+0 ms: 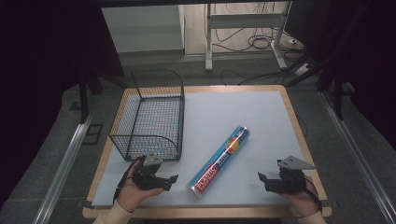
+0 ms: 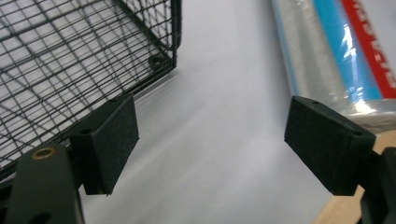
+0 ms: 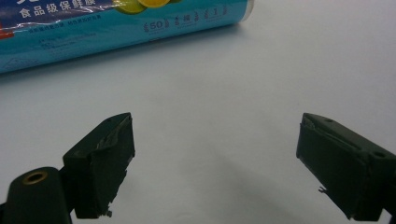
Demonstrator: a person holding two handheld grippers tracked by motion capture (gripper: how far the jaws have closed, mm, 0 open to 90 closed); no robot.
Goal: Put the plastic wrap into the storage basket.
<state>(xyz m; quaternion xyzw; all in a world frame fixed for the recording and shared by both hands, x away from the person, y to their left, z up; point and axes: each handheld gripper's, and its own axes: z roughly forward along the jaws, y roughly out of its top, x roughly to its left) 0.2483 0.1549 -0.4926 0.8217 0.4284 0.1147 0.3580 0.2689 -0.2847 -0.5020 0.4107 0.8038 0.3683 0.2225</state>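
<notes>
The roll of plastic wrap (image 1: 219, 159) lies flat and diagonal on the table (image 1: 261, 107), between both hands — within reach of either, probably staged for loading into the wire basket (image 1: 152, 114) at the left. The left gripper (image 1: 170, 182) and right gripper (image 1: 264, 181) rest near the front edge — jaws wide apart, holding and touching nothing.

- the long blue and red plastic-wrap roll (image 3: 116, 25) is cut off by the top and left edges of the right gripper view; its small printed lines are too fine to read.
- in the left gripper view the same roll (image 2: 327, 51) runs out past the top and right edges, and its red lettering is clipped.
- the black wire mesh basket (image 2: 70, 56) is cut by the left gripper view's top and left edges.
- the person's forearms leave the high view at the bottom edge.
</notes>
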